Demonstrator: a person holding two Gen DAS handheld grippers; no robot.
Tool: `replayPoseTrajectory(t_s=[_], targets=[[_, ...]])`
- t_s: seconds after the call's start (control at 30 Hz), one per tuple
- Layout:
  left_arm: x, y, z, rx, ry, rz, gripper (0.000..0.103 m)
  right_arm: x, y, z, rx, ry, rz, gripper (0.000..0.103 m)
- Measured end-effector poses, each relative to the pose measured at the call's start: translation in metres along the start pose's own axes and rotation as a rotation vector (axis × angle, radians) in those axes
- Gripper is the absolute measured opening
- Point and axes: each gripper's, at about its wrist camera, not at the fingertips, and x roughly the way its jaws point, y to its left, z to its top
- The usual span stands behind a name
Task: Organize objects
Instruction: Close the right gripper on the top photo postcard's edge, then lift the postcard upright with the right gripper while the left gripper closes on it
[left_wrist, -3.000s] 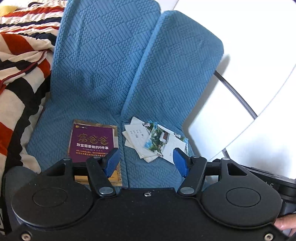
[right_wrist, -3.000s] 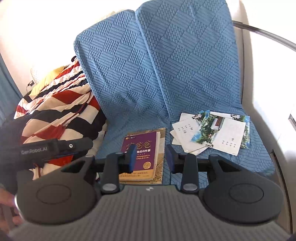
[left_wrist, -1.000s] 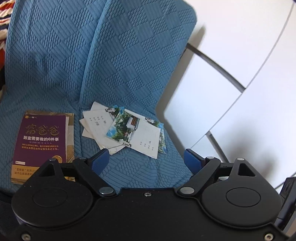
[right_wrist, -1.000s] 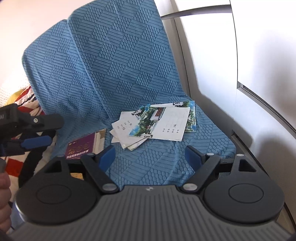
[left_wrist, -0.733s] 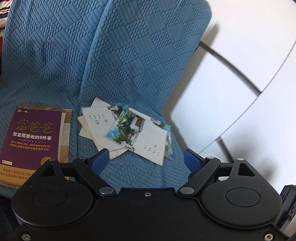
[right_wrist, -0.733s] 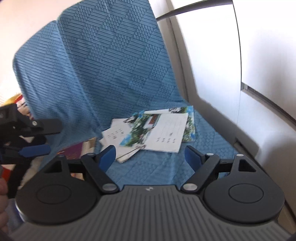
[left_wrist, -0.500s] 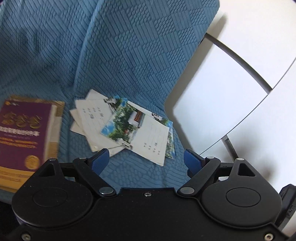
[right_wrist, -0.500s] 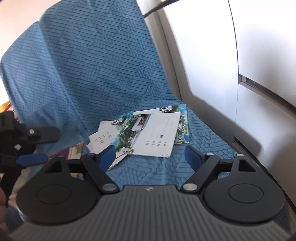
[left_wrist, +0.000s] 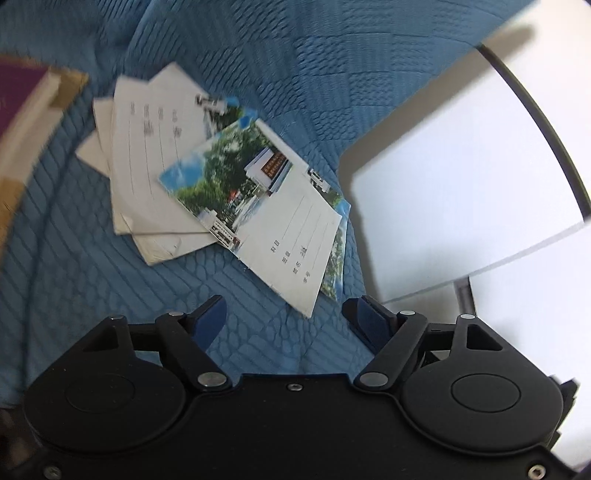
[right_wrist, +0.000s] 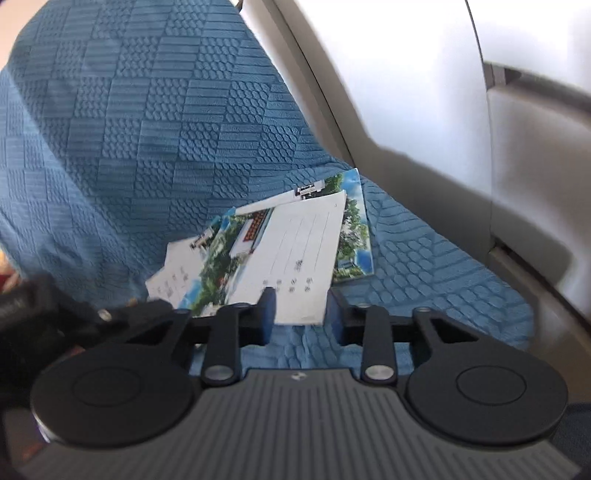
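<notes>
Two fisheye views, each mounted just behind a handheld gripper and looking forward and downward along its two fingers. The left wrist view sits close above a textured blue quilted seat cover (left_wrist: 92, 280), facing a fanned pile of white and photo-printed paper cards (left_wrist: 236, 192), with a white cabinet panel (left_wrist: 461, 184) at right. The right wrist view looks from lower and nearer (its edges blurred) at the same cards (right_wrist: 288, 251), the seat back (right_wrist: 147, 110) rising behind. Both views share the cards and seat.
</notes>
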Motion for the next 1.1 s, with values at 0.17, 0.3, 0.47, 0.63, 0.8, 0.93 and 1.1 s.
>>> replayPoseTrajectory(t_s=[0.17, 0.3, 0.47, 0.63, 0.8, 0.93, 1.1], targets=[[0.028, 0.025, 0.009, -0.158, 0.023, -0.072, 0.07, 0.026, -0.016, 0.007, 0.087, 0.043, 0.036, 0.022], [0.041, 0.038, 0.011, -0.24, 0.032, -0.089, 0.069, 0.038, -0.022, 0.01, 0.158, 0.059, 0.046, 0.022], [0.058, 0.049, 0.011, -0.334, 0.059, -0.146, 0.07, 0.049, -0.041, 0.008, 0.347, 0.096, 0.14, 0.022], [0.065, 0.05, 0.014, -0.373, 0.06, -0.177, 0.072, 0.056, -0.056, 0.005, 0.476, 0.112, 0.173, 0.022], [0.074, 0.056, 0.017, -0.465, 0.059, -0.248, 0.077, 0.069, -0.071, -0.003, 0.638, 0.149, 0.252, 0.021], [0.076, 0.052, 0.018, -0.466, 0.053, -0.242, 0.079, 0.075, -0.073, -0.004, 0.673, 0.158, 0.263, 0.021], [0.077, 0.053, 0.017, -0.47, 0.044, -0.195, 0.06, 0.077, -0.074, -0.005, 0.694, 0.152, 0.26, 0.017]])
